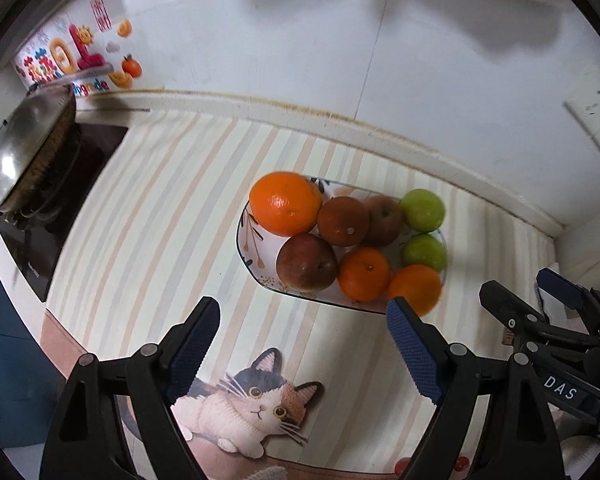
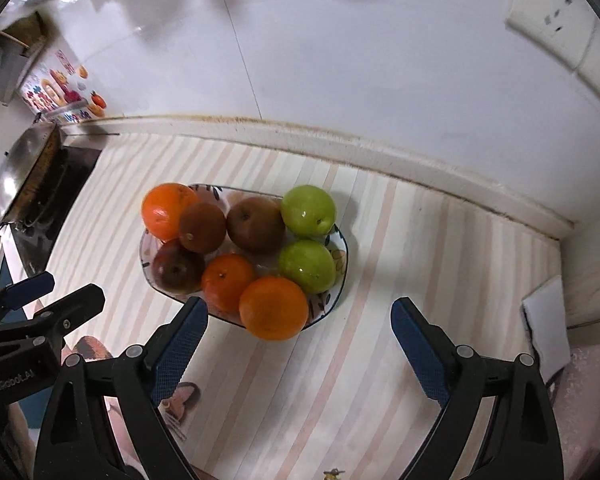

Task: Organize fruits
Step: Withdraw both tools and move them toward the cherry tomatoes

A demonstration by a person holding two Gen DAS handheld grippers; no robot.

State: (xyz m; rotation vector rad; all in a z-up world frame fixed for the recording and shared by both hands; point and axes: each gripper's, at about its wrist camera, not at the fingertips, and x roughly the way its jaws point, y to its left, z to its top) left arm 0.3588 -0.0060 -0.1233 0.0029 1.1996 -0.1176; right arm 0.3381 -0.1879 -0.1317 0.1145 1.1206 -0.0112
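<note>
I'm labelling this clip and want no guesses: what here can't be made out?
- Plate pattern: both views, mostly covered by fruit.
- Front orange: left wrist view, its near side is hidden behind a fingertip.
- Wok: both views, cut off by the fisheye edge.
- Wall stickers: both views, text too small and warped.
- Red items: left wrist view, bottom edge, hidden behind the left gripper.

Light is even and fairly bright from above. Soft grey shadows fall on the white wall (image 1: 340, 20), and small highlights glint on the green apples (image 2: 308, 210). Fisheye bending curves the edges, and dark corners frame both views.
</note>
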